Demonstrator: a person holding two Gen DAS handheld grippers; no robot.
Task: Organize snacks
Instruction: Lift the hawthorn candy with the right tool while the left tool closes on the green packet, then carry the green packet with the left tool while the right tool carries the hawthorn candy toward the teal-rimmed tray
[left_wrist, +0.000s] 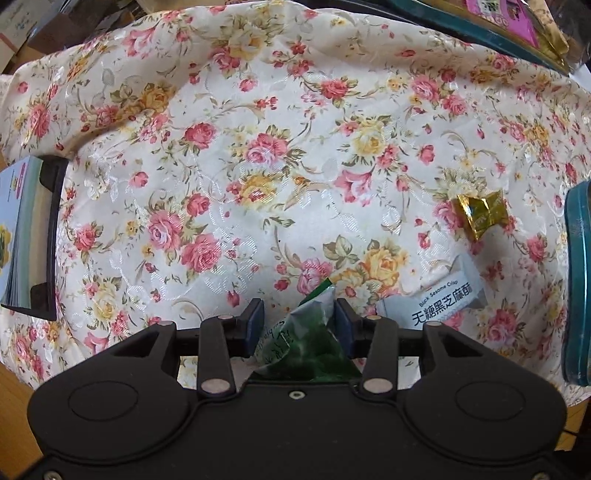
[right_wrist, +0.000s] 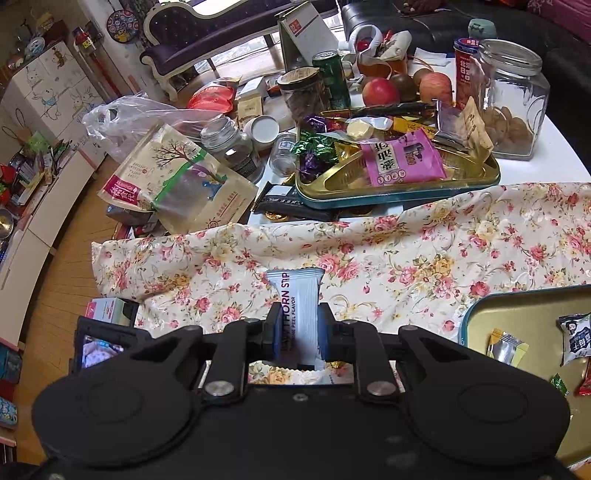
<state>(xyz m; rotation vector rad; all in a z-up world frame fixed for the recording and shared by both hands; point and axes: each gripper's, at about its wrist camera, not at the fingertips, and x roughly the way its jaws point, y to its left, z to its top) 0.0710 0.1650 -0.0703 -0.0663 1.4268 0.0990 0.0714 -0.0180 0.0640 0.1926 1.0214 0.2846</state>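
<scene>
Above a cream floral tablecloth (right_wrist: 406, 251), the right gripper (right_wrist: 297, 334) pinches a white crinkly hawthorn strip packet (right_wrist: 300, 306) at mid-length; the left gripper (left_wrist: 300, 319), half-open, straddles a light, slippery green wrapped candy (left_wrist: 306, 343), apparently unclamped.

Green packet (left_wrist: 310, 343), perhaps candy, half hidden behind gripper body.

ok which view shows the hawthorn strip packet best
The right wrist view. The hawthorn strip packet stands upright between the pads of the right hand-held gripper, which is shut on it, with its printed name readable. The left wrist view does not show it at all, only floral cloth and other snacks.
</scene>
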